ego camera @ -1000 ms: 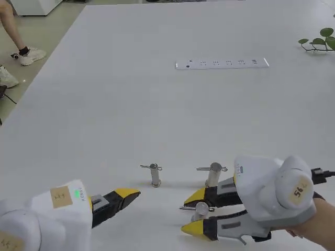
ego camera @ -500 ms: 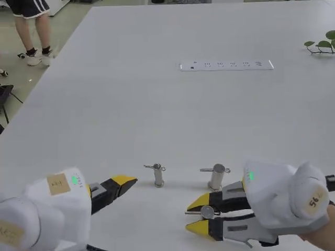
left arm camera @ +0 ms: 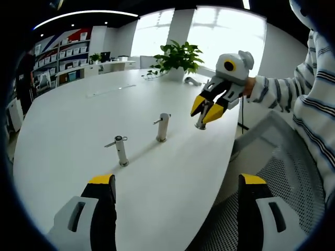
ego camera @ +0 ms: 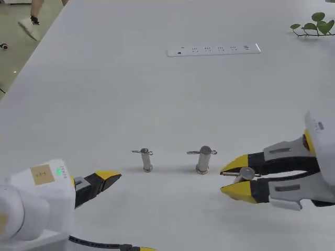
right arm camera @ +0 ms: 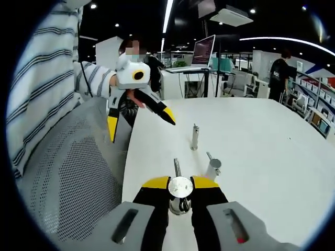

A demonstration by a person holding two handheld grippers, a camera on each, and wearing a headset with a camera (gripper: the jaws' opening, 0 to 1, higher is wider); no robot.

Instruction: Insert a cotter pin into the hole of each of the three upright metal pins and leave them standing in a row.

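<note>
At the near left of the white table (ego camera: 104, 104) we hold the left gripper (left arm camera: 175, 180) with its yellow-tipped jaws spread wide and nothing between them. It hangs over bare tabletop, nearer to us than the row of pins and to the left of it.

Over on the right and slightly farther off, the right gripper (ego camera: 233, 179) has its jaws pressed onto the third metal pin (ego camera: 245, 174), pinching it just under the round head. From the right gripper view we see that head sitting between the two yellow tips, with the third cotter pin (right arm camera: 177, 167) jutting out of it as a thin rod. We cannot tell whether the foot of this pin touches the table.

Just left of the right gripper's tips, the middle metal pin (ego camera: 203, 161) stands upright on the table. The middle cotter pin (ego camera: 192, 153) passes through it near the top. Farther left, apart from it, the left metal pin (ego camera: 147, 161) also stands upright, with the left cotter pin (ego camera: 138, 152) through its top.

Well beyond the pins, a white power strip (ego camera: 213, 50) lies flat across the table. At the far right edge we see the green leaves of a plant (ego camera: 314, 26).
</note>
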